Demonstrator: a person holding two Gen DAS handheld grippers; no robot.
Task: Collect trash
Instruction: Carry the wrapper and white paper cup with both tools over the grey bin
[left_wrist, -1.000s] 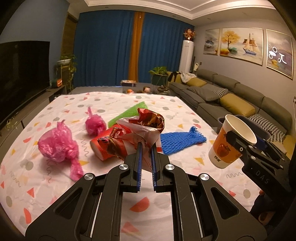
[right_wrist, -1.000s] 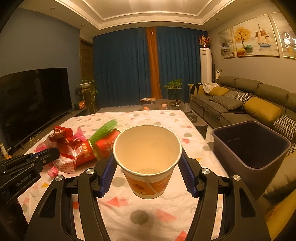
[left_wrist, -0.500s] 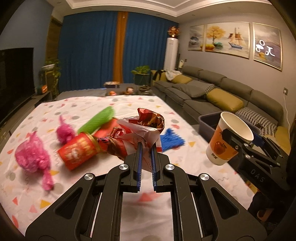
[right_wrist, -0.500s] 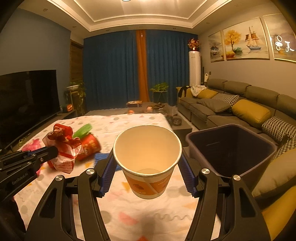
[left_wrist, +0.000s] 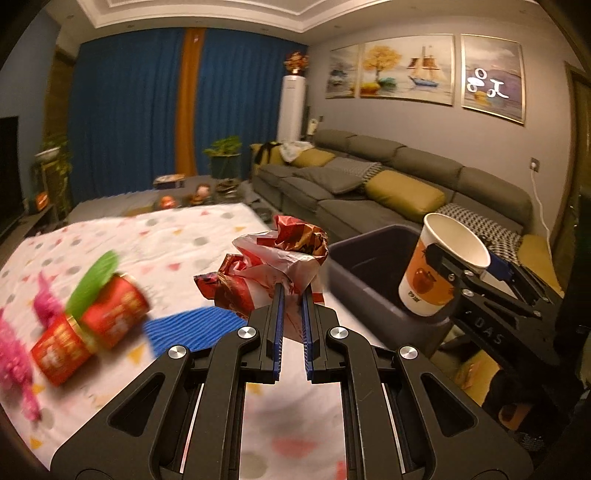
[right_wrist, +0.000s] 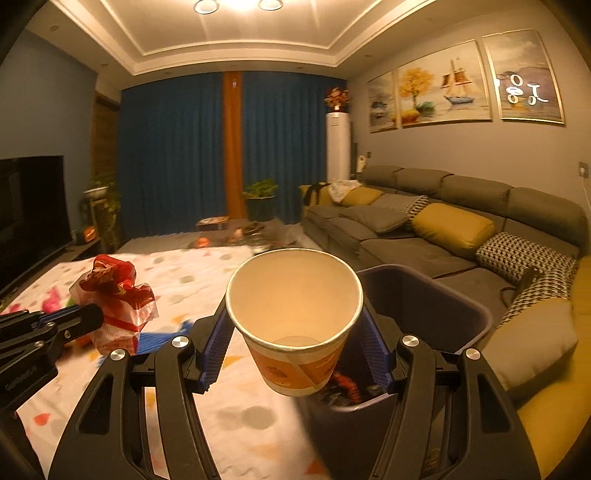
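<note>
The table, covered with a white cloth printed in coloured dots and triangles, took up the left and centre of both views. A grey sectional sofa with yellow cushions ran along the right wall. A dark, open-topped trash bin stood just beside the table's right edge, between table and sofa; some red-and-white litter lay at its bottom, though the paper cup hid most of the interior.

On the cloth lay a blue foam net sleeve, a red cylindrical can on its side with a green foam net sleeve touching it from behind, and pink crumpled plastic at the far left edge. This group was motion-blurred, and the print on the can could not be read.

The right gripper was clamped on an orange-and-white paper cup, pads pressing its wall on both sides. The cup was upright, mouth up, empty, and held over the near rim of the bin.

The left gripper was nearly closed, pinching a crumpled red-and-white snack wrapper by its lower edge. The wrapper was held clear of the cloth, above the table's right edge and just left of the bin.
</note>
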